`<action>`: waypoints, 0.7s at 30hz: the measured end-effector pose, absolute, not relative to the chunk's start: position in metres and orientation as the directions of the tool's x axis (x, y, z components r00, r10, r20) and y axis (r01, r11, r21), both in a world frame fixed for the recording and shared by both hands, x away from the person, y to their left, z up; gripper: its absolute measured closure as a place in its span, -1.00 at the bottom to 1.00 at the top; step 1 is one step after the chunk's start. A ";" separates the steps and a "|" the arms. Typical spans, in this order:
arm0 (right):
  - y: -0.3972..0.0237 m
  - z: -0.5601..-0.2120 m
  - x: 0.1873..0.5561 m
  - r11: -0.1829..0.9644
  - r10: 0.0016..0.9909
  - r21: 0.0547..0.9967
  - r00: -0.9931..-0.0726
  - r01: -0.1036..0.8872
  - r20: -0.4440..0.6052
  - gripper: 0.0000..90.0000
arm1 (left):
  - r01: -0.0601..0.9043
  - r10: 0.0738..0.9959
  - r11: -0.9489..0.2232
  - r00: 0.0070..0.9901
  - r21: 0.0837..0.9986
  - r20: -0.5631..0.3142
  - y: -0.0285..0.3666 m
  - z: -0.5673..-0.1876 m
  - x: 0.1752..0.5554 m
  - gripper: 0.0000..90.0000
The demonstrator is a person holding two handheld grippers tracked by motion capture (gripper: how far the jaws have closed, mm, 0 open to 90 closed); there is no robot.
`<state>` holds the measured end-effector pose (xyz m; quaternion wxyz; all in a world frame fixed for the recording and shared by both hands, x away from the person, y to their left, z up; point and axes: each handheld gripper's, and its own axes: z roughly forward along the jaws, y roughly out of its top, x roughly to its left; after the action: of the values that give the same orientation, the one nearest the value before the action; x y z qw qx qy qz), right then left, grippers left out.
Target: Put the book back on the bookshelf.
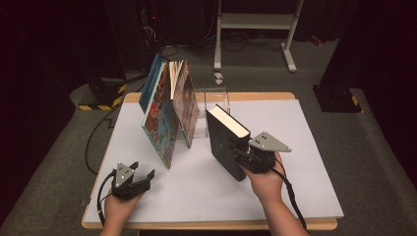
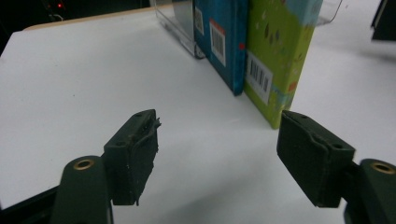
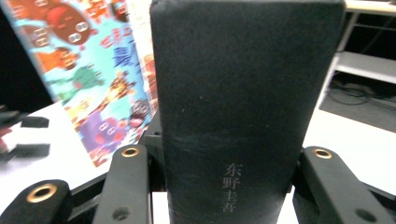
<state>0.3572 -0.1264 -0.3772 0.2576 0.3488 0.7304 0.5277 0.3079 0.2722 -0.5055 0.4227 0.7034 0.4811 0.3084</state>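
Right gripper (image 1: 242, 158): fingers (image 3: 130, 186) clamped on the spine of the black book (image 1: 226, 142), held upright at the table's (image 1: 305, 187) centre-right. The right gripper view resolves gold characters on that spine. Left gripper (image 1: 142, 176): fingers (image 2: 133, 156) wide apart, gripping nothing, over the near-left table. Its view shows barcodes on the leaning picture books (image 1: 164, 110) by the clear stand (image 1: 216, 105).

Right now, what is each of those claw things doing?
Left gripper: open, holding nothing, above the table.
Right gripper: shut on the black book, holding it upright by its spine.
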 end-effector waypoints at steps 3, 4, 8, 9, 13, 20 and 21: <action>-0.119 -0.376 0.369 0.174 0.804 0.957 -0.595 0.232 -0.002 0.20 | 0.415 0.935 -0.173 0.353 0.893 0.017 0.273 -0.506 0.306 -0.38; -0.116 -0.375 0.373 0.166 0.811 0.959 -0.586 0.228 0.000 0.20 | 0.415 0.935 -0.173 0.353 0.893 0.017 0.273 -0.506 0.306 -0.38; -0.105 -0.374 0.389 0.162 0.840 0.961 -0.543 0.223 -0.015 0.20 | 0.401 0.935 -0.139 0.355 0.905 -0.014 0.275 -0.501 0.302 -0.38; -0.101 -0.374 0.396 0.167 0.847 0.961 -0.530 0.222 -0.025 0.20 | 0.397 0.934 -0.138 0.356 0.908 -0.014 0.276 -0.501 0.302 -0.38; -0.094 -0.376 0.414 0.162 0.868 0.962 -0.495 0.219 -0.034 0.20 | 0.393 0.935 -0.127 0.355 0.911 -0.023 0.276 -0.500 0.300 -0.38; -0.085 -0.380 0.443 0.147 0.879 0.964 -0.476 0.221 -0.025 0.20 | 0.398 0.934 -0.123 0.357 0.909 -0.030 0.275 -0.500 0.301 -0.38; -0.083 -0.380 0.447 0.149 0.881 0.964 -0.473 0.222 -0.027 0.20 | 0.400 0.934 -0.124 0.357 0.908 -0.030 0.276 -0.500 0.301 -0.38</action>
<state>0.4474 -0.0828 -0.3798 0.3202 0.4012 0.6868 0.5145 0.3007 0.2755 -0.5002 0.4515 0.6889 0.4840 0.2954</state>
